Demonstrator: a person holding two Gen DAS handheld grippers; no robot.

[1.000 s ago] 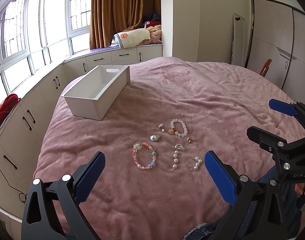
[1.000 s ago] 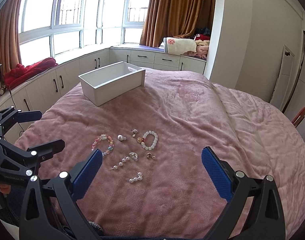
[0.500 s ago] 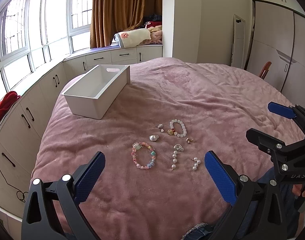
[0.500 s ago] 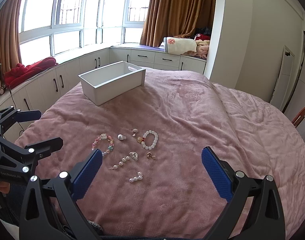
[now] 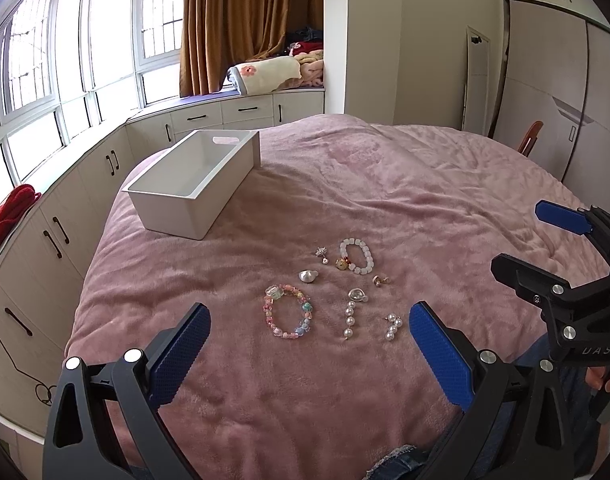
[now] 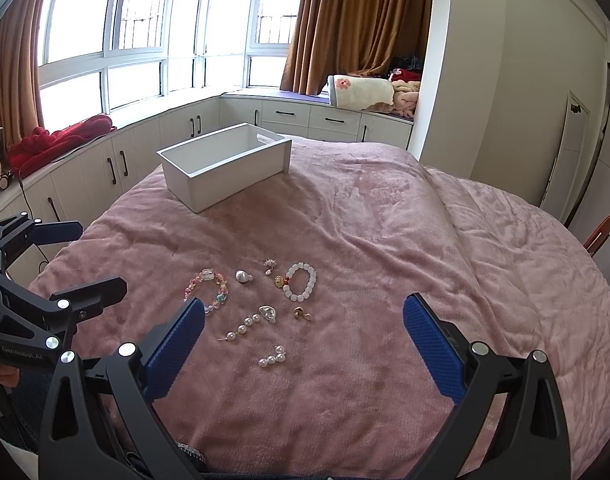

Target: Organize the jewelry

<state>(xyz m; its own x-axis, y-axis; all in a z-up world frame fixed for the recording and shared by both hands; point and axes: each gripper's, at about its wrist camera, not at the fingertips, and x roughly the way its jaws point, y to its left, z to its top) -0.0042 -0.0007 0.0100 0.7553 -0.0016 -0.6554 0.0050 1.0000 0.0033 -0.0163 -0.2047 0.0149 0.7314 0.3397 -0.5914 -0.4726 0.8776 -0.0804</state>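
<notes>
Plush blanket (image 5: 385,184) – glossy plastic bin (image 5: 177,216)

Bare pink plush blanket (image 6: 385,220) lay open on every side of the small cluster of beaded bracelets and pearl earrings (image 5: 333,292), with nothing standing over it. The only raised obstacle on the bed was the white rectangular plastic bin (image 5: 193,188), well apart from the cluster toward the window.

The left gripper (image 5: 307,354) is hovering with its blue-padded fingers (image 5: 179,354) spread wide and nothing between them. The right gripper (image 6: 303,350) is hanging level beside it, just to its right, its blue fingers (image 6: 433,350) equally wide apart and empty. Both are pointing forward and slightly down, side by side without touching.
</notes>
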